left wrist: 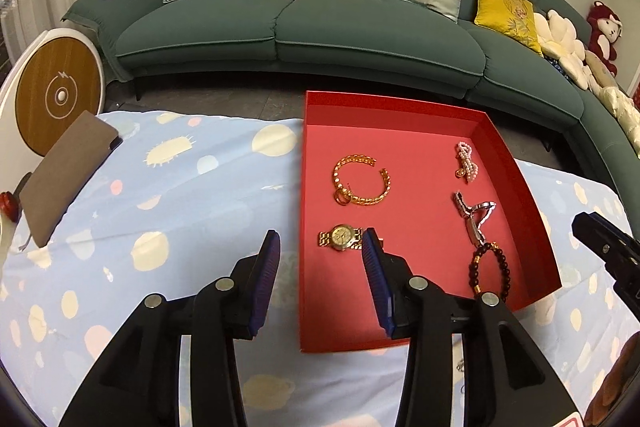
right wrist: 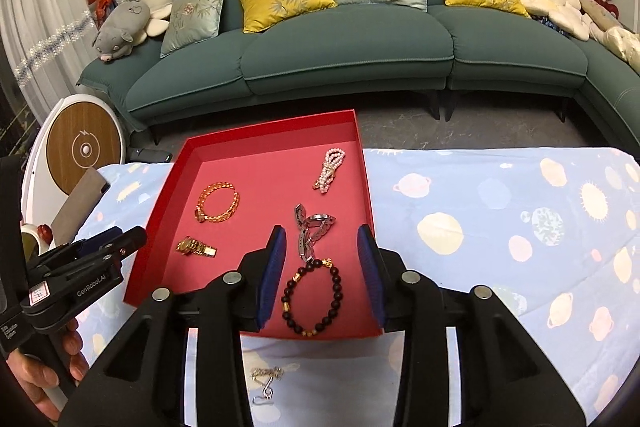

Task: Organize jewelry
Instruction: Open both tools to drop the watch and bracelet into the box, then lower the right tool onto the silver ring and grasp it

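Note:
A red tray lies on the blue patterned cloth. In it lie a gold chain bracelet, a gold watch, a pink pearl bracelet, a silver watch and a dark bead bracelet. My left gripper is open over the tray's left edge, just short of the gold watch. My right gripper is open above the bead bracelet and silver watch. A silver chain lies on the cloth in front of the tray.
A brown pouch lies at the table's left edge. A round white and wood device stands left of the table. A green sofa with cushions stands beyond. Each gripper shows at the edge of the other's view.

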